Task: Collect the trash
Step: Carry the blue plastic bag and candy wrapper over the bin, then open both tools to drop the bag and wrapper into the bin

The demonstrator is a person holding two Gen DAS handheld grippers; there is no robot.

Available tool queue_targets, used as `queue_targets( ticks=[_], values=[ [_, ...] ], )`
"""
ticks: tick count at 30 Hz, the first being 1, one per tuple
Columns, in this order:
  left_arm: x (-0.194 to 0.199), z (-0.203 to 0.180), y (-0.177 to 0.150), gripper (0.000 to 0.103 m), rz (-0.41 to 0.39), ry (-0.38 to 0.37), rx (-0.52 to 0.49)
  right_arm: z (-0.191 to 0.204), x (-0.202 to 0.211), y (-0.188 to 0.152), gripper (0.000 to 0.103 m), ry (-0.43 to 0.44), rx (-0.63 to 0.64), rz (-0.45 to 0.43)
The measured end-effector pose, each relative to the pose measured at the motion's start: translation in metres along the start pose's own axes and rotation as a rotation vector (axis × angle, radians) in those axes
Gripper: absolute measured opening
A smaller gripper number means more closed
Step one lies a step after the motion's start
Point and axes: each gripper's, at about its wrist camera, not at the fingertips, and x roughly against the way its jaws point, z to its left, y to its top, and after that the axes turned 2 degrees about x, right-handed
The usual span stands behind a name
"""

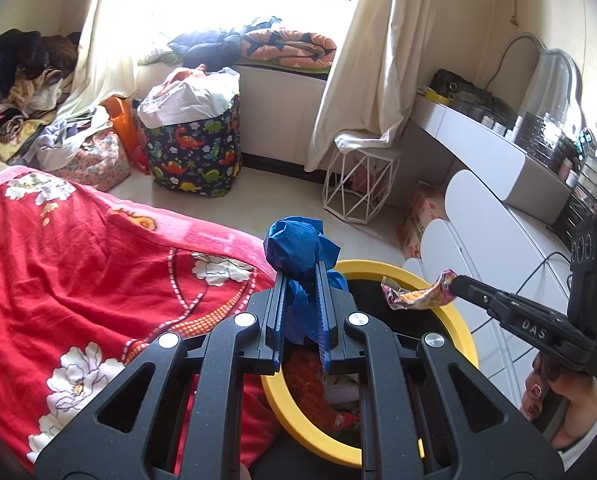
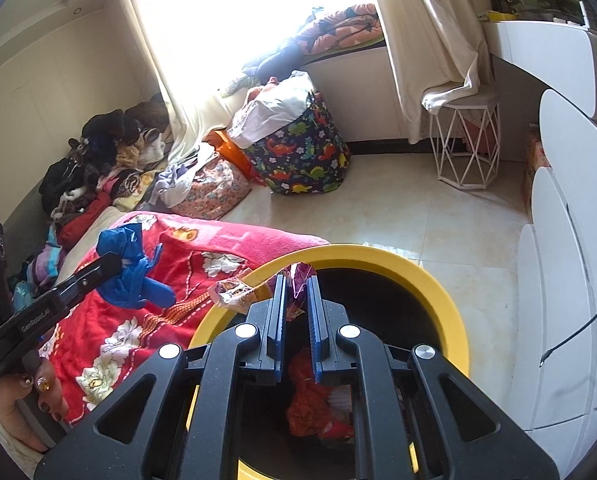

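Note:
My left gripper (image 1: 301, 270) is shut on a crumpled blue plastic bag (image 1: 294, 246), held beside the near rim of a yellow-rimmed trash bin (image 1: 456, 322). In the right wrist view that blue bag (image 2: 132, 272) hangs over the red blanket, left of the bin (image 2: 430, 280). My right gripper (image 2: 296, 280) is shut on a shiny crinkled snack wrapper (image 2: 234, 292), which sticks out to the left over the bin's rim. From the left wrist view the wrapper (image 1: 418, 294) hangs above the bin's dark opening, pinched by the right gripper (image 1: 454, 282). Red and white trash (image 2: 318, 404) lies inside the bin.
A bed with a red flowered blanket (image 1: 78, 280) lies left of the bin. A dinosaur-print laundry basket (image 1: 194, 156), a white wire stool (image 1: 358, 184) and a white curved dresser (image 1: 490, 280) stand around the pale tiled floor. A hand (image 1: 562, 396) grips the right tool.

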Motion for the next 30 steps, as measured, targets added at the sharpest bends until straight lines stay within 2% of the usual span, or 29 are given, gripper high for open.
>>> queue_targets(
  ticks=[16, 30],
  values=[
    [-0.015, -0.03, -0.017, 0.008, 0.056, -0.067, -0.059, -0.029, -0.003, -0.006, 0.01, -0.08, -0.045, 0.012],
    [-0.037, -0.051, -0.036, 0.008, 0.139, -0.122, -0.117, -0.042, -0.009, -0.01, 0.011, -0.103, -0.092, 0.035]
  ],
)
